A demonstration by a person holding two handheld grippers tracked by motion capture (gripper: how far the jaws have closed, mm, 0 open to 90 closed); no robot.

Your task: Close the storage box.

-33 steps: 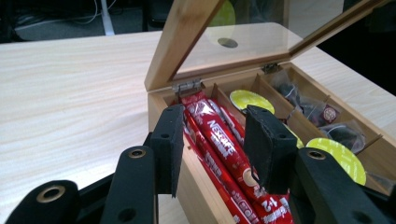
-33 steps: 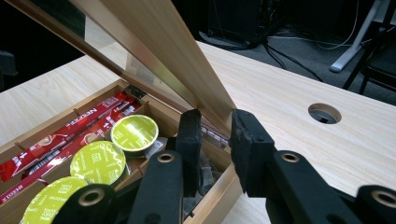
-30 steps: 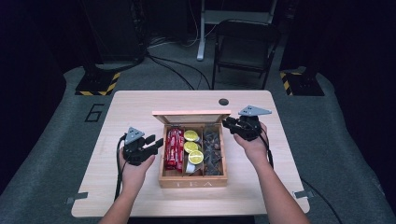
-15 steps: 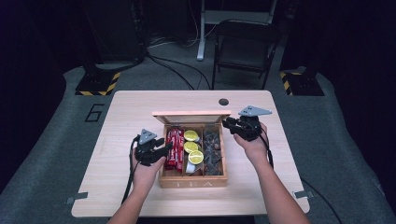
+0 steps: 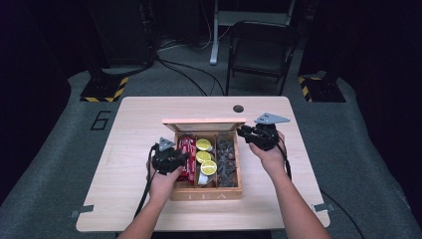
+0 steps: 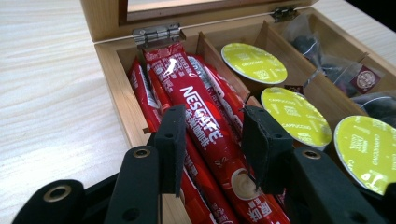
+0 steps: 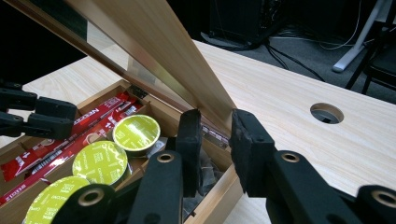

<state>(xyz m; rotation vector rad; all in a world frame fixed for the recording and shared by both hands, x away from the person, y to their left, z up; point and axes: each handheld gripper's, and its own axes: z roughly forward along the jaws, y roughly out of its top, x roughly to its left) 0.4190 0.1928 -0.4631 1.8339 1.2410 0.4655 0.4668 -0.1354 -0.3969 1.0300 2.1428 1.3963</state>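
Left tool (image 6: 212, 140), narrowing, straddles a red coffee stick (image 6: 205, 126); right tool (image 7: 215, 135) pinches the lid (image 7: 163, 56).

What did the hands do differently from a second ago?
The left gripper moved from the table beside the tea box over to its left compartment. Its jaws have just been closing a little around a red coffee stick, with no firm grip visible yet. The right gripper kept still, clamped on the edge of the open lid. The yellow capsules did not move.
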